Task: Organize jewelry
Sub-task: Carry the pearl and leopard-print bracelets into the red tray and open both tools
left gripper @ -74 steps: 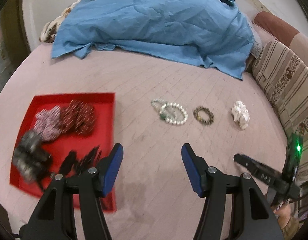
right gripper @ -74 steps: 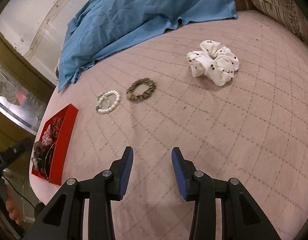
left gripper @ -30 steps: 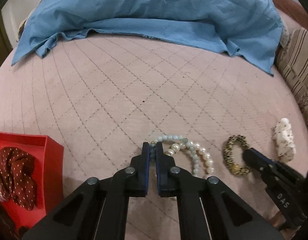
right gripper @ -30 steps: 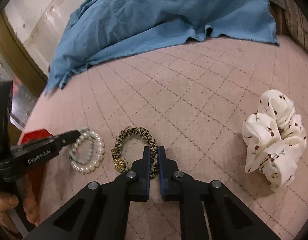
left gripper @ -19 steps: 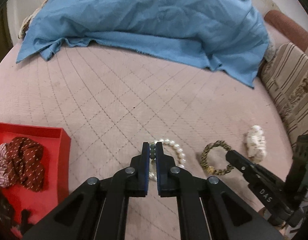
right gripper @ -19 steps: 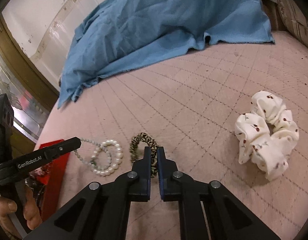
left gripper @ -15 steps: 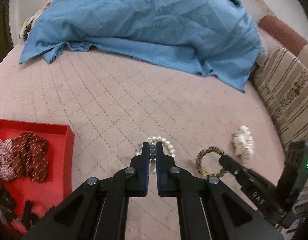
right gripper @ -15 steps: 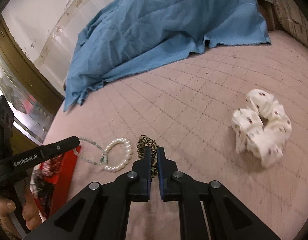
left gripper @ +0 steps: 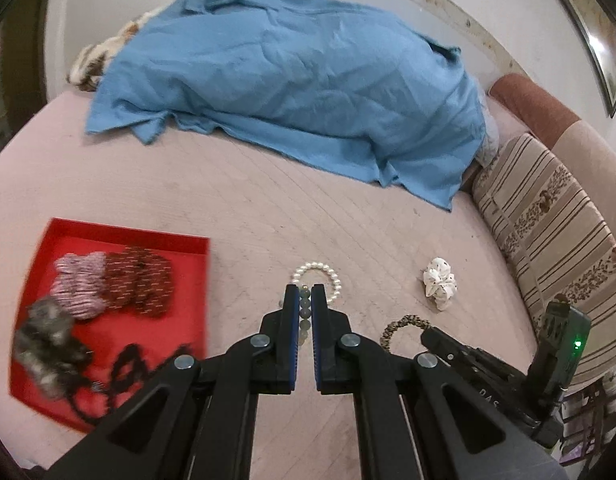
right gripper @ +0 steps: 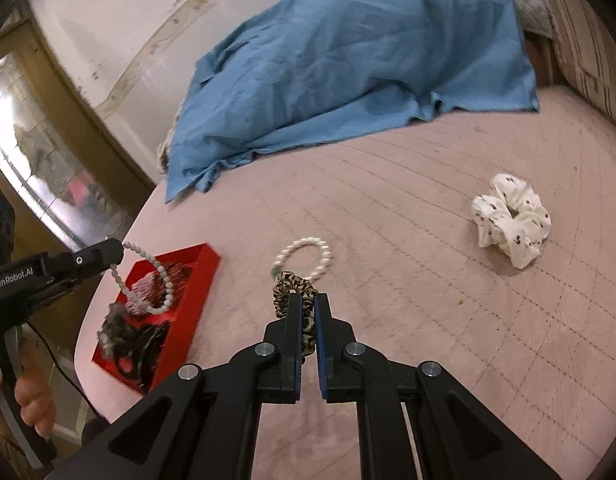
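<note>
Jewelry pieces are split between your two grippers and the pink quilted bed cover (left gripper: 267, 216). Your left gripper (left gripper: 303, 308) is pinched on a strand of grey-green beads (left gripper: 305, 314); in the right wrist view that bead strand (right gripper: 147, 280) hangs as a loop from the left gripper's tip (right gripper: 107, 254), clear of the cover and in front of the red tray (right gripper: 205, 276). Your right gripper (right gripper: 306, 312) is clamped on a leopard-print band (right gripper: 291, 286), which stands up between the blue pads; the left wrist view shows the same band (left gripper: 400, 330) at the tip of that gripper (left gripper: 432, 336). A white pearl bracelet (left gripper: 322, 276) lies flat on the cover just beyond the left gripper's tips, apart from both tools. A white printed scrunchie (right gripper: 510, 226) sits alone on the cover, well to the right. The red tray (left gripper: 119, 236) holds a pink scrunchie (left gripper: 79, 284), a dark red one (left gripper: 141, 284), a grey fuzzy piece (left gripper: 47, 344) and some black items (left gripper: 127, 368). A blue sheet (left gripper: 287, 92) is heaped at the far side of the bed.
</note>
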The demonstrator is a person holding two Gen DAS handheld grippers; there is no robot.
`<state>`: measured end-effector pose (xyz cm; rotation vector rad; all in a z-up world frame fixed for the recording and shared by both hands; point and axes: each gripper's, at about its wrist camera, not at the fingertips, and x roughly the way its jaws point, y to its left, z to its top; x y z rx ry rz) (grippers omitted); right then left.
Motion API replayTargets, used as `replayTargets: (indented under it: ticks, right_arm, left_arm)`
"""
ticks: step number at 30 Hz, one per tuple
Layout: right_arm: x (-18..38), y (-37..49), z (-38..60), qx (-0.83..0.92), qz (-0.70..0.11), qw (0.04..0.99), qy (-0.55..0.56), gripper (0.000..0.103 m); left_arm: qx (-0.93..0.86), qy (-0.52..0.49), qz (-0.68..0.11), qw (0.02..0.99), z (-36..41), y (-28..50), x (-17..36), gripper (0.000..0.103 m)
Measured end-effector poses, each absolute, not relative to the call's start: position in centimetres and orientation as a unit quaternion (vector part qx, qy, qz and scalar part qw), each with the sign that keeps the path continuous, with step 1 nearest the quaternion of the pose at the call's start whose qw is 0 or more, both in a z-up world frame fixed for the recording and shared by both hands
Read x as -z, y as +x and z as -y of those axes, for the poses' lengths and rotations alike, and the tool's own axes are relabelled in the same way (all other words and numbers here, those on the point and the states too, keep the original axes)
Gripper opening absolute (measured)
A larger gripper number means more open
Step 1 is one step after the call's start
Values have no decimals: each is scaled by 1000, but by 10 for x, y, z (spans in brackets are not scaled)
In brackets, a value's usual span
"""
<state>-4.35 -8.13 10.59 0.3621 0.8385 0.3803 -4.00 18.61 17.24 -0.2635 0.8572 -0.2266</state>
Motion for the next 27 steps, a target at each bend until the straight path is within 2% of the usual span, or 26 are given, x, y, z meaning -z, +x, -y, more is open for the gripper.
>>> replayTargets:
  ticks: [6, 13, 27]
  right_arm:
    - [-135, -62, 47, -208, -392, 886, 133, 7]
    - [-154, -68, 0, -242, -390, 883, 99, 7]
    - [-151, -56, -102, -299, -429, 850, 59, 7]
  left_arm:
    - [72, -126, -397, 906, -234, -64, -184, 5]
    - [34, -160, -400, 902, -296, -80, -172, 5]
    - [31, -227, -417, 880, -342, -84, -125, 5]
